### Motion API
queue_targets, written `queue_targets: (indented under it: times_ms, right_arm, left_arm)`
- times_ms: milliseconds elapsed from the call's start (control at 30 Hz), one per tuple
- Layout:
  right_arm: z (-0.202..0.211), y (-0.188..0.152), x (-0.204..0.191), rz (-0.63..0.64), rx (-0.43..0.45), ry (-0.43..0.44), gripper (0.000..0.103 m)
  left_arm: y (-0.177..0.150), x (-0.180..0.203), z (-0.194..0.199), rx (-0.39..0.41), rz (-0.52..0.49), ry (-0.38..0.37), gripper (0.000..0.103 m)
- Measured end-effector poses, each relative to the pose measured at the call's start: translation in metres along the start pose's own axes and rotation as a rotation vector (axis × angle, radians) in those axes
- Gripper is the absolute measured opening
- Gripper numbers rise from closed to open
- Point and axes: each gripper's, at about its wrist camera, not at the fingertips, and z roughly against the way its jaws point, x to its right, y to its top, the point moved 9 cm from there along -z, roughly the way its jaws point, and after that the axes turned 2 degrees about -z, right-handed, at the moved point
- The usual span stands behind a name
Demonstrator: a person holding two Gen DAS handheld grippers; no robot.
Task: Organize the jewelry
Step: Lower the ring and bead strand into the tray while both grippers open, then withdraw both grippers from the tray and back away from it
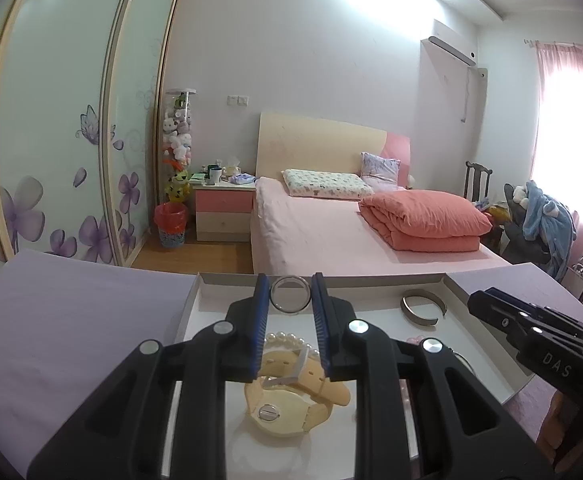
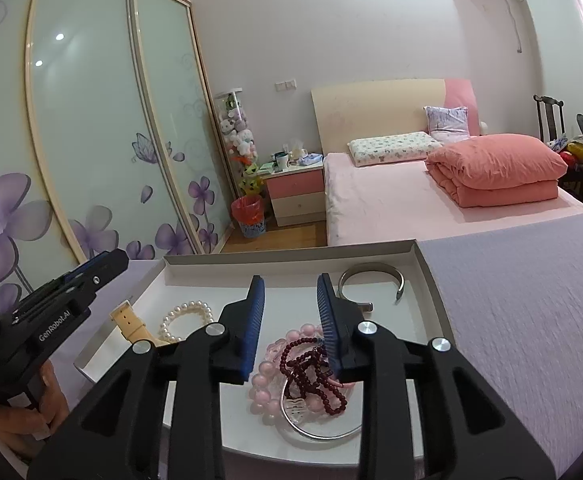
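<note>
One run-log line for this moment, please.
left gripper: above cream watch, grip unclear | right gripper: open over dark red beads | both over tray

The left claw (image 1: 290, 322) points forward and tilts gently downward, its two blue-padded fingers (image 1: 260, 320) standing parallel with a narrow gap; whether the pads press on anything cannot be told. The right claw (image 2: 290, 322) takes the same forward, slightly downward pose just to its right, jaws parted with a clear gap, the pads gripping nothing. A bare hand (image 2: 45, 404) wraps the left claw's handle from below.
</note>
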Motion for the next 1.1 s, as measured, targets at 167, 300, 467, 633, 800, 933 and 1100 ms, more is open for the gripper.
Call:
queue_targets:
  times_ms: [167,300,467,633,800,933,1100]
  right_arm:
    - [-0.001,-0.001,-0.001,0.006,-0.001,0.004,0.029]
    - [-0.001,-0.002,-0.001,0.011,-0.002,0.004,0.029]
    - [-0.002,-0.002,-0.003,0.012,-0.005,0.004,0.029]
    - [-0.002,-0.002,-0.004,0.013,-0.005,0.004,0.029]
    - [-0.003,-0.002,-0.004,0.012,-0.006,0.005,0.029]
    - [-0.003,-0.003,-0.005,0.012,-0.006,0.005,0.029]
    - [-0.003,-0.003,-0.007,0.012,-0.006,0.009,0.029]
  left_arm:
    - [-0.002,0.003,-0.003,-0.003,0.0,-0.004,0.022]
    - [-0.003,0.001,-0.004,-0.009,0.001,-0.004,0.024]
    - [-0.007,0.002,-0.007,-0.02,0.003,-0.007,0.031]
    - [-0.008,0.003,-0.007,-0.02,0.003,-0.006,0.032]
    - [-0.011,0.001,0.0,-0.025,-0.005,-0.004,0.032]
    - [-0.01,0.0,0.014,-0.015,-0.004,-0.008,0.032]
    - [-0.018,0.0,0.03,-0.043,-0.016,-0.015,0.036]
